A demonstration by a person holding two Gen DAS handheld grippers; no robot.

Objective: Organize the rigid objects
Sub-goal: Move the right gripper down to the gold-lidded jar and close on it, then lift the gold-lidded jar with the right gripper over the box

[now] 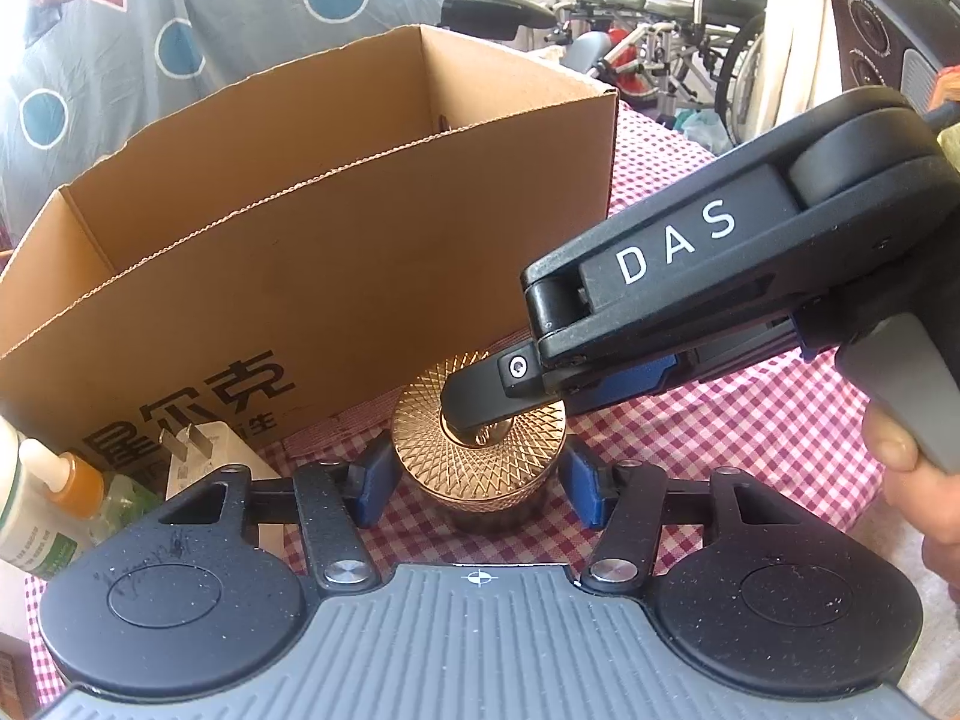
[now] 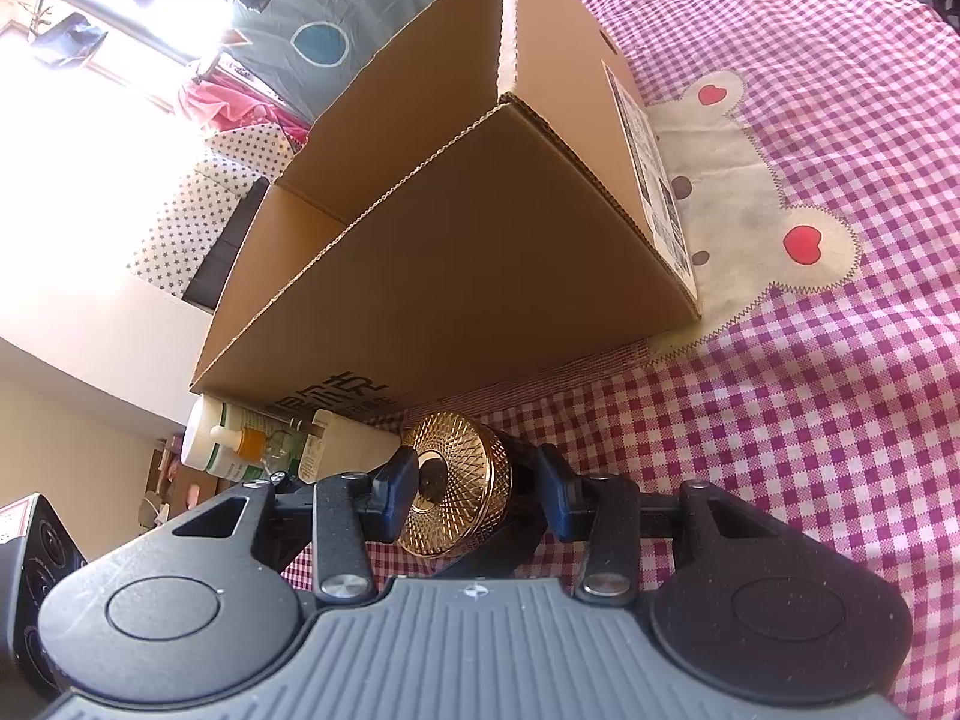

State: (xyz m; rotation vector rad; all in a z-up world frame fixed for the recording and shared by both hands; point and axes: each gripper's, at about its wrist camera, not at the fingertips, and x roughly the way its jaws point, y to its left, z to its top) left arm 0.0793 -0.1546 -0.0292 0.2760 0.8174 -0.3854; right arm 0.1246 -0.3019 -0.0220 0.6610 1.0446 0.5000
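Note:
A round jar with a patterned gold lid (image 1: pixel 480 450) stands on the checked tablecloth right in front of an open cardboard box (image 1: pixel 336 228). My left gripper (image 1: pixel 477 483) is open, its blue pads (image 1: pixel 375 489) either side of the jar with small gaps. My right gripper (image 1: pixel 480 420) comes in from the right, tilted down, one finger resting over the lid's centre. In the right wrist view the jar (image 2: pixel 450 492) lies sideways between the right gripper's (image 2: pixel 477 492) blue pads (image 2: pixel 402 489), which sit at the lid top and the dark jar body. The box (image 2: pixel 456 240) rises beyond.
A white and green bottle (image 1: pixel 24 516), a small orange dropper bottle (image 1: pixel 72 480) and a white plug (image 1: pixel 198 456) lie left of the jar by the box. A dark speaker (image 1: pixel 888 30) stands far right. A bear patch (image 2: pixel 750 198) is sewn on the cloth.

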